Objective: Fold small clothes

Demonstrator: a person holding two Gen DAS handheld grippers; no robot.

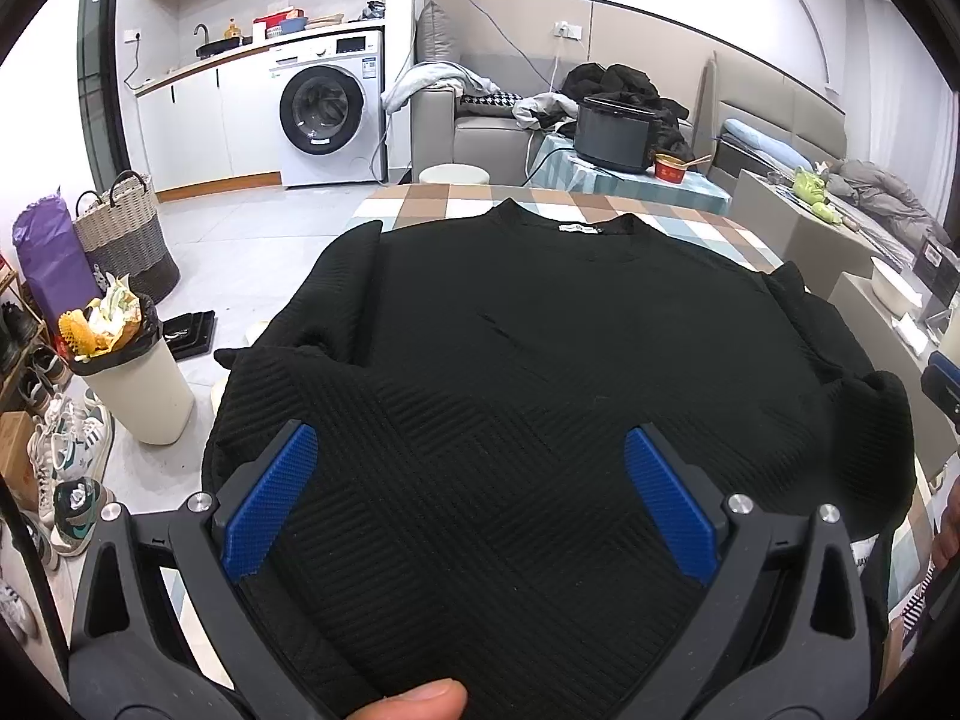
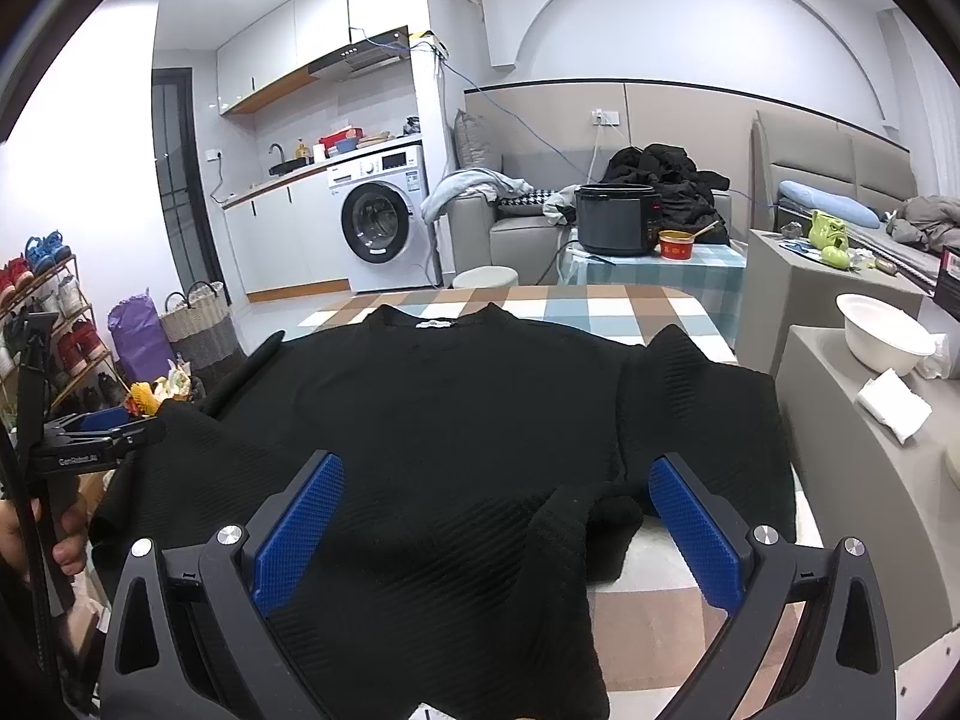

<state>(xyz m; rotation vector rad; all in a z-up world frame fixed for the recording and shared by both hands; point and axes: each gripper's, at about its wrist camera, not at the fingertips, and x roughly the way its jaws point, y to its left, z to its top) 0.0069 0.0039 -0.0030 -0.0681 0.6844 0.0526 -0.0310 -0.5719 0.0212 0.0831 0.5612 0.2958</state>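
A black ribbed sweater (image 1: 528, 324) lies spread on the checked tablecloth (image 1: 432, 204), neckline with a white label at the far side. Both sleeves are folded in over the body near the hem. My left gripper (image 1: 471, 438) is open above the left part of the hem, its blue pads (image 1: 270, 498) wide apart over the fabric. My right gripper (image 2: 495, 468) is open too, hovering over the sweater (image 2: 456, 408) by its right sleeve cuff (image 2: 591, 519). The left gripper (image 2: 99, 429) shows at the left edge of the right wrist view, held by a hand.
A full white bin (image 1: 129, 372) and shoes (image 1: 66, 456) stand left of the table. Beyond it are a small table with a black cooker (image 2: 618, 219) and red bowl, a sofa and a washing machine (image 1: 327, 105). A grey counter with a white bowl (image 2: 882, 336) sits to the right.
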